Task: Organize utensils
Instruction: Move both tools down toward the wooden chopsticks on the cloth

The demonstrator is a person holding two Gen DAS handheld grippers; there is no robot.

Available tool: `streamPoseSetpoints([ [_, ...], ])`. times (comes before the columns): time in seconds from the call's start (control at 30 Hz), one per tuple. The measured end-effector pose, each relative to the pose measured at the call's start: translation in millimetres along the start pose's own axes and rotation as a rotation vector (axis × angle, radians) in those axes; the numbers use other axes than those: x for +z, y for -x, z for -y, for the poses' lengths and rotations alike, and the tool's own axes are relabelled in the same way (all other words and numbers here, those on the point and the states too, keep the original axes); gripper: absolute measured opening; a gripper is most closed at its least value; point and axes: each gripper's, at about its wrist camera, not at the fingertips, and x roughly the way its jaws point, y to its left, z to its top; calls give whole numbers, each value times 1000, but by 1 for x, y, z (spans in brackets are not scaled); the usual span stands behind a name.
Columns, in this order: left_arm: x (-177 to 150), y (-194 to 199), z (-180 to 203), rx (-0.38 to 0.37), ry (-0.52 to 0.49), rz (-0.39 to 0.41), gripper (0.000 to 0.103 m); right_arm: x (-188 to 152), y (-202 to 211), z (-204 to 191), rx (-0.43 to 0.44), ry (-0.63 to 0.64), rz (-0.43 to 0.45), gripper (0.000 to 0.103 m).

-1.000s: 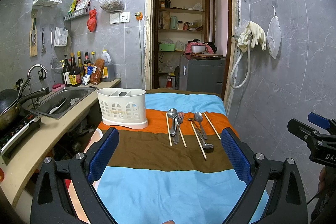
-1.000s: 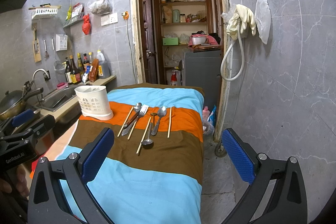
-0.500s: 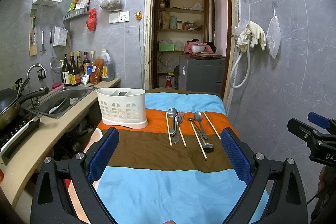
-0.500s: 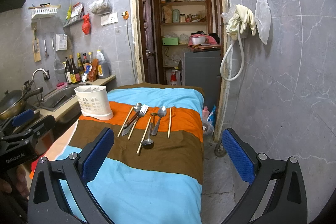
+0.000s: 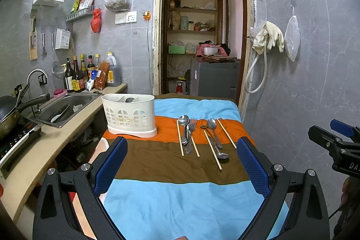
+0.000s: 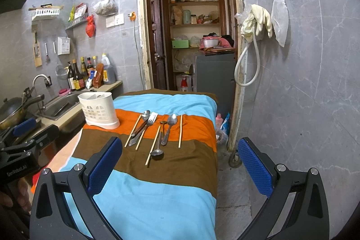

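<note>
A white slotted utensil holder [image 5: 129, 114] [image 6: 97, 110] stands at the far left of the table, on the orange stripe of a striped cloth [image 5: 180, 206]. To its right several utensils lie loose on the cloth: a spoon [image 5: 184, 127], a fork [image 5: 191, 134], a second spoon [image 5: 213, 129], a small ladle [image 5: 221, 153] [image 6: 157, 151] and wooden chopsticks [image 5: 180, 138] [image 6: 180, 131]. My left gripper [image 5: 181, 163] hangs open over the near part of the cloth, short of the utensils. My right gripper [image 6: 178, 163] is open too, over the table's right edge, and holds nothing.
A counter runs along the left with a steel sink [image 5: 65, 105], a wok [image 5: 9, 114] and sauce bottles [image 5: 85, 73]. An open doorway [image 5: 198, 37] lies beyond the table. A tiled wall with a hose [image 6: 247, 69] stands close on the right, over a strip of floor [image 6: 234, 183].
</note>
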Motion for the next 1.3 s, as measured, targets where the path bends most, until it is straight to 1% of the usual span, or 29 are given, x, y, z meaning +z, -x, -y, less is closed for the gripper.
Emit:
streamPoseSetpoints([
  [0.07,0,0,0,-1,2,-1,95,-3,-4,-1,-2,-4,-7,103],
  [0.13,-1,-2,0,5,3,-2,95,1,-4,0,-9,-7,-10,103],
  [0.27,-2,-16,1,9,21,-7,95,0,-8,6,-29,-14,-14,103],
  [0.37,4,-28,-12,5,21,-5,95,2,-10,8,-45,-20,-12,103],
  [0.6,14,-44,-26,6,30,-5,95,10,-21,10,-76,-39,-12,103],
  [0.8,23,-65,-40,-3,29,-7,95,14,-39,5,-103,-56,-28,103],
  [0.93,28,-79,-50,-10,13,5,95,15,-53,2,-124,-69,-31,103],
  [1.03,34,-91,-55,-9,13,9,95,17,-63,2,-125,-86,-37,103],
  [1.17,45,-108,-64,5,19,23,95,24,-78,2,-127,-83,-38,103],
  [1.3,51,-129,-70,19,28,16,95,34,-99,7,-121,-79,-34,103],
])
